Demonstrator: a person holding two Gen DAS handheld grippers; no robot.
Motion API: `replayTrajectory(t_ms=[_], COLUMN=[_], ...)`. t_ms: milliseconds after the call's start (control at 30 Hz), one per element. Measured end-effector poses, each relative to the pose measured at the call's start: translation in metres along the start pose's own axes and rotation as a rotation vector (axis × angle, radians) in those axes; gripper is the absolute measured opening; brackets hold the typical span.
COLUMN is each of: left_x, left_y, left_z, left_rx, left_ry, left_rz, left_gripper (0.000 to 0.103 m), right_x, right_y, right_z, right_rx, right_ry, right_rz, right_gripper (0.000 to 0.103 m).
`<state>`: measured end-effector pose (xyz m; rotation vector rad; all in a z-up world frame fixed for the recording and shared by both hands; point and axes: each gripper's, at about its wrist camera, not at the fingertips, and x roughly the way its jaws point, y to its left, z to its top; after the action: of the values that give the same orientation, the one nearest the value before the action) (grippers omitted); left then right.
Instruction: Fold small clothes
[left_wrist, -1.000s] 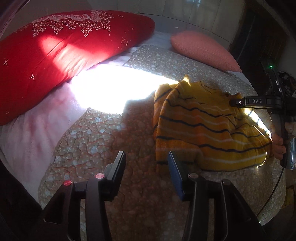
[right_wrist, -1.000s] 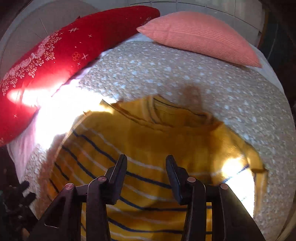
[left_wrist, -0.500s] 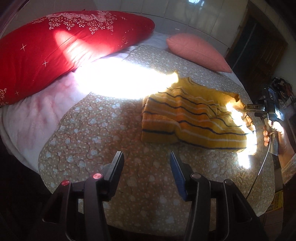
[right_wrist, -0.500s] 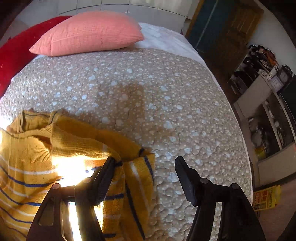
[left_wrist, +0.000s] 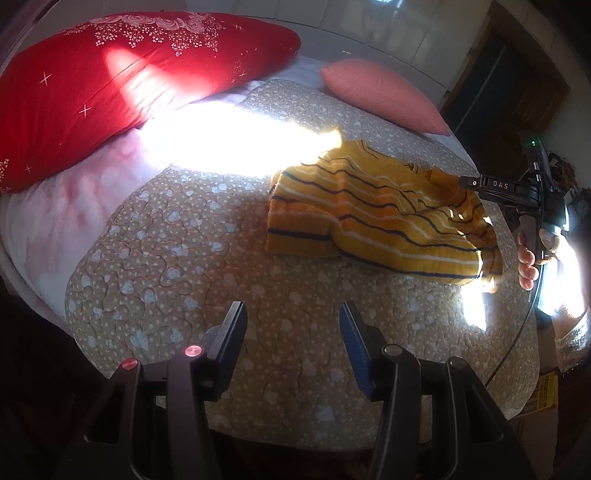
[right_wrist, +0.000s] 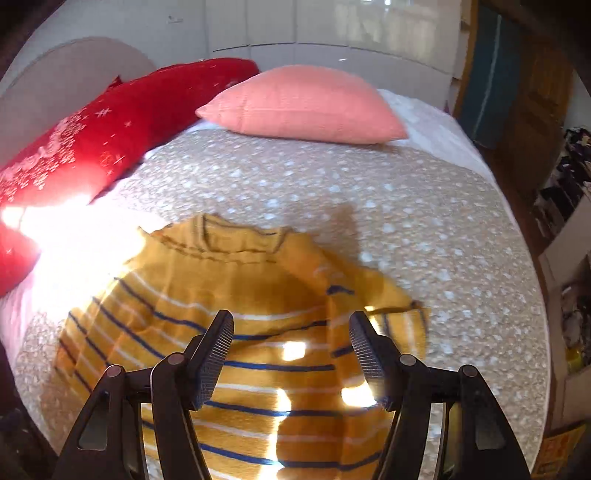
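A small yellow sweater (left_wrist: 373, 218) with dark blue and white stripes lies partly folded on the quilted bedspread (left_wrist: 192, 266). In the right wrist view the sweater (right_wrist: 229, 306) fills the lower middle, collar toward the far side, one sleeve folded over at the right. My left gripper (left_wrist: 293, 325) is open and empty, held back over bare quilt in front of the sweater. My right gripper (right_wrist: 291, 334) is open and empty, just above the sweater's body. The right gripper's body and the hand holding it show at the right edge of the left wrist view (left_wrist: 524, 192).
A long red floral pillow (left_wrist: 122, 81) and a pink pillow (right_wrist: 303, 107) lie at the head of the bed. A bright sun patch (left_wrist: 229, 140) washes out the quilt beside the sweater. The bed's edge drops off at the right toward shelves and boxes (right_wrist: 565, 295).
My left gripper has pulled back from the sweater. My right gripper swung right to the sleeve, then back over the sweater's middle; the right sleeve now lies folded over the body.
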<state>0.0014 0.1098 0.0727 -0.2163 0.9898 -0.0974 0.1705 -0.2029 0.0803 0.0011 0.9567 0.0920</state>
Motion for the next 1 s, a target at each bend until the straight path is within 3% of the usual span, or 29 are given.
replayTrajectory(t_ms=[100, 200, 267, 333, 467, 500, 567, 700, 900, 1000], left_x=[0.004, 0.009, 0.012, 0.015, 0.020, 0.020, 0.016, 0.006, 0.005, 0.008], left_y=[0.003, 0.005, 0.007, 0.007, 0.004, 0.003, -0.002, -0.011, -0.022, -0.031], left_z=[0.000, 0.001, 0.001, 0.002, 0.001, 0.000, -0.001, -0.005, -0.010, -0.015], left_rx=[-0.005, -0.009, -0.015, -0.019, -0.015, -0.013, -0.010, 0.015, 0.028, 0.038], left_ry=[0.009, 0.019, 0.022, 0.028, 0.048, 0.050, 0.042, 0.022, 0.039, 0.056], left_rz=[0.002, 0.000, -0.004, -0.006, -0.017, -0.019, -0.028, -0.033, -0.045, -0.050], left_gripper=[0.052, 0.052, 0.052, 0.052, 0.052, 0.052, 0.052, 0.052, 0.055, 0.055], right_x=[0.036, 0.075, 0.092, 0.096, 0.071, 0.061, 0.039, -0.007, -0.067, -0.076], right_y=[0.010, -0.006, -0.035, -0.069, -0.117, -0.126, -0.139, -0.138, -0.088, -0.065], right_z=[0.003, 0.020, 0.033, 0.039, 0.032, 0.028, 0.021, -0.009, -0.096, -0.129], right_rx=[-0.030, -0.034, 0.037, 0.188, 0.501, 0.550, 0.581, 0.494, 0.251, 0.150], right_ry=[0.085, 0.132, 0.153, 0.165, 0.084, 0.058, 0.028, 0.021, 0.004, -0.022], right_rz=[0.001, -0.138, -0.204, -0.147, 0.124, 0.147, 0.082, 0.059, 0.070, 0.026], right_gripper=[0.054, 0.053, 0.052, 0.049, 0.050, 0.051, 0.054, 0.054, 0.054, 0.054])
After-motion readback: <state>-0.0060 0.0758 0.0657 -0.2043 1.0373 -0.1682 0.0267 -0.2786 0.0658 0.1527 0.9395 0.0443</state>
